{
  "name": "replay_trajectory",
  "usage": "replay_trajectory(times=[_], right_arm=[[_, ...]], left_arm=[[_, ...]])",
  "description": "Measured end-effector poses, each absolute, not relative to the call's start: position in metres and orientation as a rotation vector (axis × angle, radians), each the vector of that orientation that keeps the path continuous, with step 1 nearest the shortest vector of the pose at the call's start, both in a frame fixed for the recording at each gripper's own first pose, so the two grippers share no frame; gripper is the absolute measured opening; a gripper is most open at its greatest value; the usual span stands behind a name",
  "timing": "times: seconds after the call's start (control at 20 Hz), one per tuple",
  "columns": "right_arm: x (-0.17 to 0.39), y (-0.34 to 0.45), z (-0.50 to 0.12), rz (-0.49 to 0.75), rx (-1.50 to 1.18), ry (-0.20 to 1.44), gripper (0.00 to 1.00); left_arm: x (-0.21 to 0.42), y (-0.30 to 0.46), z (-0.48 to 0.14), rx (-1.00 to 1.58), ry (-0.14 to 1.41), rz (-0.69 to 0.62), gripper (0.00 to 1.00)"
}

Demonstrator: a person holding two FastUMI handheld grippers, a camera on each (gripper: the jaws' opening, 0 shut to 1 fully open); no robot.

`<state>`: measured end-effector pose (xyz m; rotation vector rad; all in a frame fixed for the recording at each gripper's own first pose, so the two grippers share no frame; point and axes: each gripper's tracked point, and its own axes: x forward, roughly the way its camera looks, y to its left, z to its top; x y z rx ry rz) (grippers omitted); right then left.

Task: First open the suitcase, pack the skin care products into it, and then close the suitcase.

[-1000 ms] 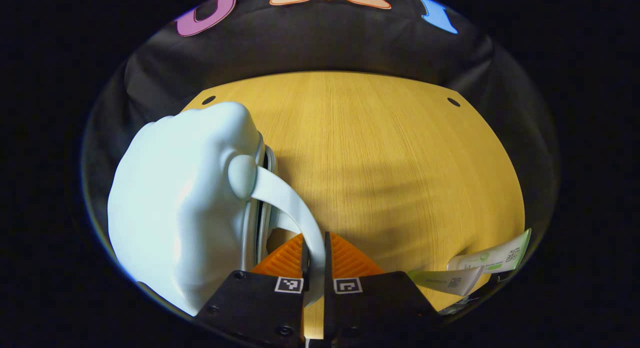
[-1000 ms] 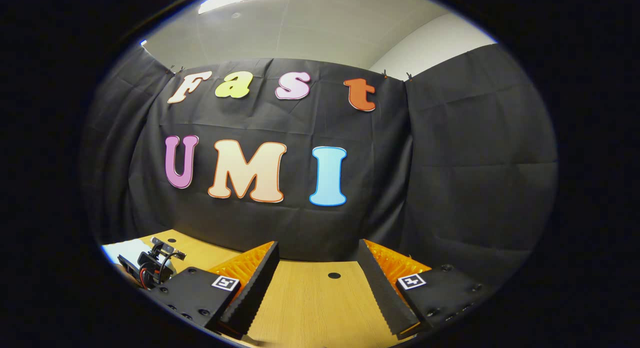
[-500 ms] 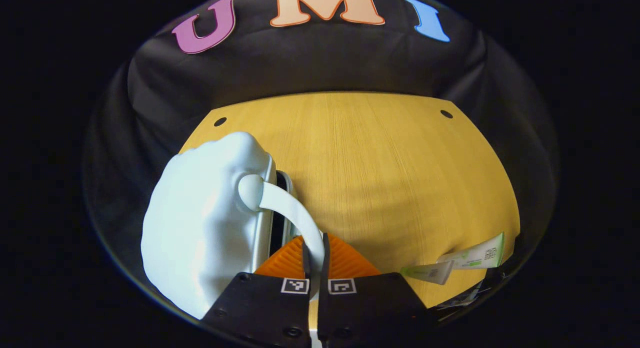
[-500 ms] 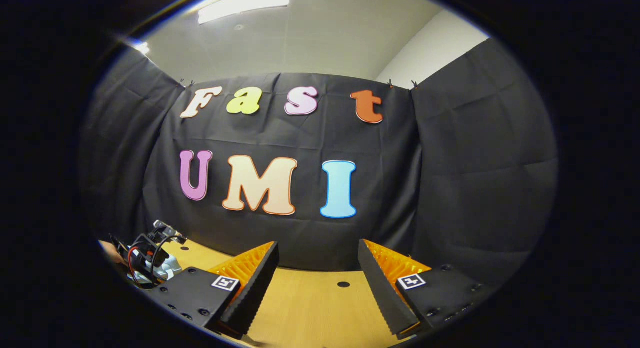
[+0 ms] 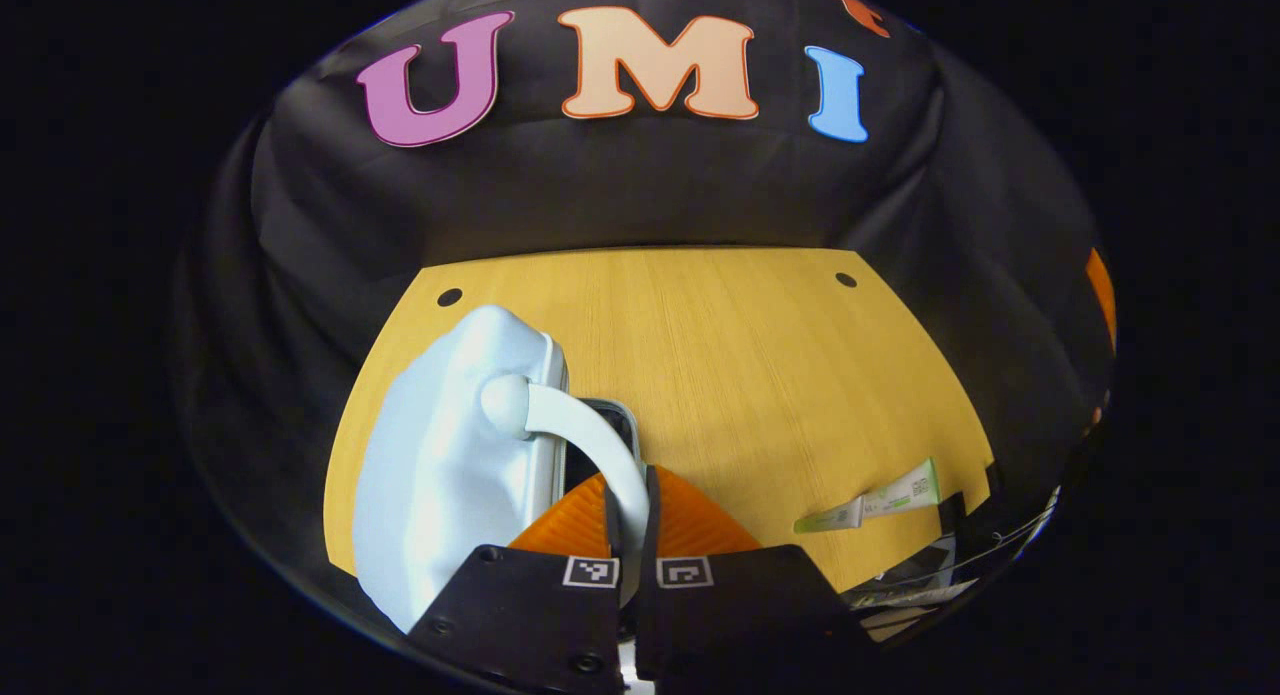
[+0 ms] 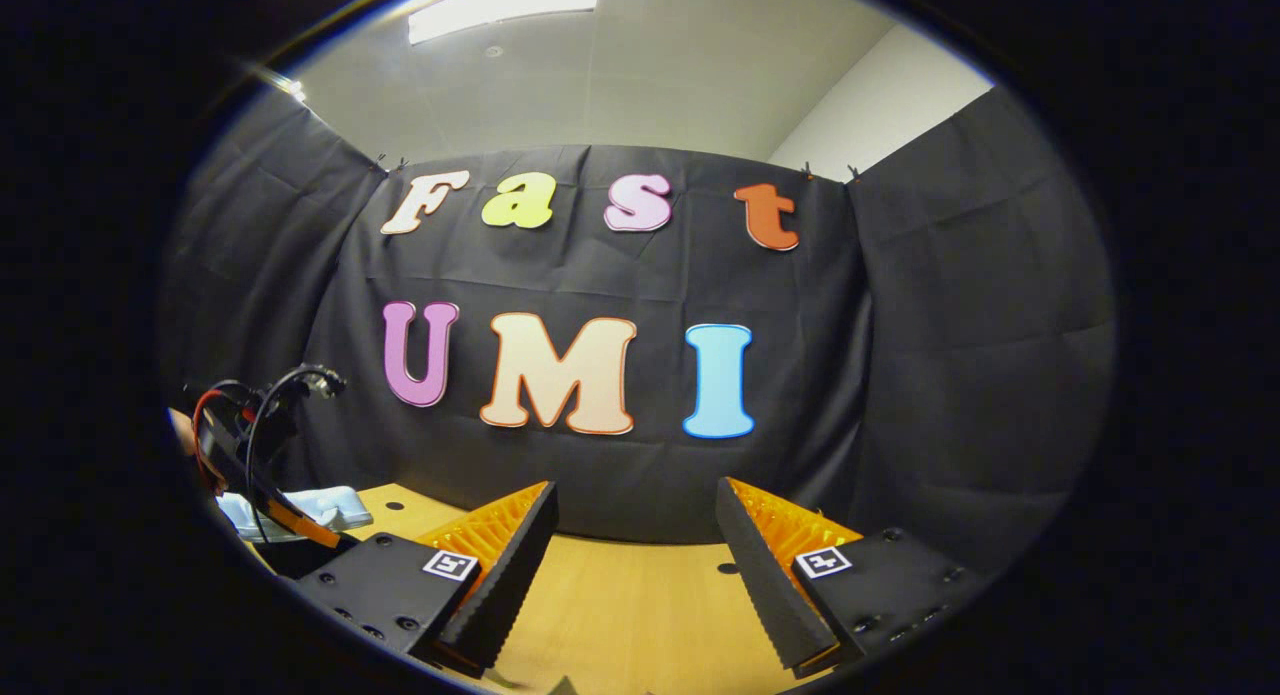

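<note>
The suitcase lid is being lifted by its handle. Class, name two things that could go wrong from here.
1. The left gripper pinches only the thin strap handle; it could slip and the suitcase would drop shut.
2. The right gripper hangs open above the table, steadying nothing, so the case may slide.

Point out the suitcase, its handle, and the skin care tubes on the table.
suitcase [image 5: 440,475], left gripper view, on its pale blue shell.
handle [image 5: 580,430], left gripper view, on the curved strap above the left gripper's fingers.
skin care tubes [image 5: 880,502], left gripper view, on the green-and-white tube body.
</note>
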<state>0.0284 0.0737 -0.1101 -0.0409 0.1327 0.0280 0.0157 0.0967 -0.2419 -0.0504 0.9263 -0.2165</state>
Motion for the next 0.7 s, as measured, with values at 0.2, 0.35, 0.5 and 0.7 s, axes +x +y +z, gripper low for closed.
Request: replay_trajectory(times=[0.2,0.35,0.5,0.7], right_arm=[[0.038,0.120,-0.110,0.056,-0.058,0.125,0.99],[0.044,0.145,-0.106,0.043,-0.047,0.115,0.99],[0.048,0.168,-0.108,0.014,-0.039,0.116,0.99],[0.045,0.198,-0.113,-0.016,-0.044,0.128,0.99]], left_arm=[[0.029,0.147,-0.204,-0.099,0.845,-0.210,0.00],[0.039,0.181,-0.192,-0.085,0.804,-0.234,0.00],[0.044,0.219,-0.182,-0.082,0.773,-0.256,0.00],[0.054,0.271,-0.180,-0.091,0.738,-0.237,0.00]])
